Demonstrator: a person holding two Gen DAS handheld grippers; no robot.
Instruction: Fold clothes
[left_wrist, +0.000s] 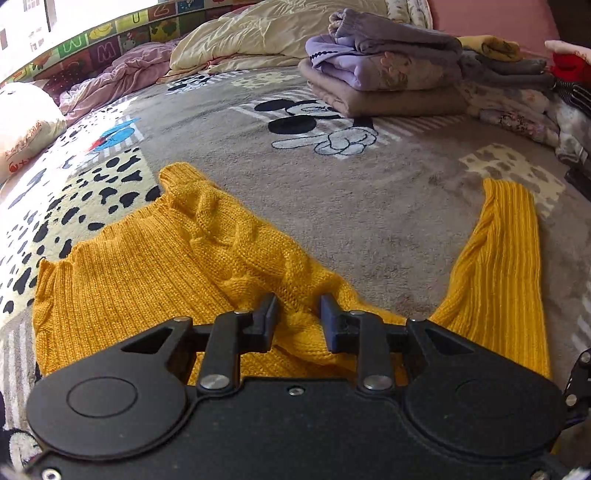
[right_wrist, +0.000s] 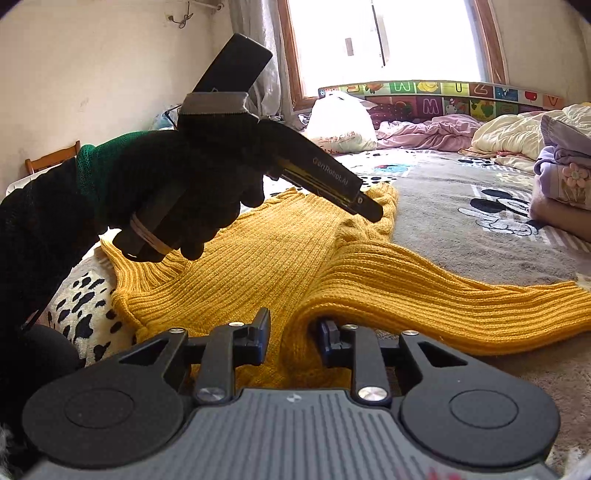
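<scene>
Sweater: one, mustard-yellow and knitted, with a cable pattern down its middle, lies spread on the gray cartoon-print blanket that covers the bed. One sleeve stretches away to the right in the left wrist view; in the right wrist view the same sleeve runs off to the right edge.

Two grippers are in play. The left gripper sits low over the near part of the sweater with its two fingers parted by a medium gap; knit shows between them, but they are not pressed together on it. In the right wrist view this same tool appears from the side, held by one black-gloved hand, tip angled down toward the cable pattern and hanging just above the cloth.

The right gripper has its two fingers parted as well, with a raised fold of the sweater, where the sleeve meets the body, standing between them. The right finger is partly tucked under the sleeve's edge; I cannot tell whether either finger presses the cloth.

Farther back on the bed stands one stack of folded clothes, with at least four layers in purple, lilac and tan. A looser heap of clothes lies to its right. One white pillow rests at the far left, and rumpled pink and cream quilts lie along the back.
</scene>
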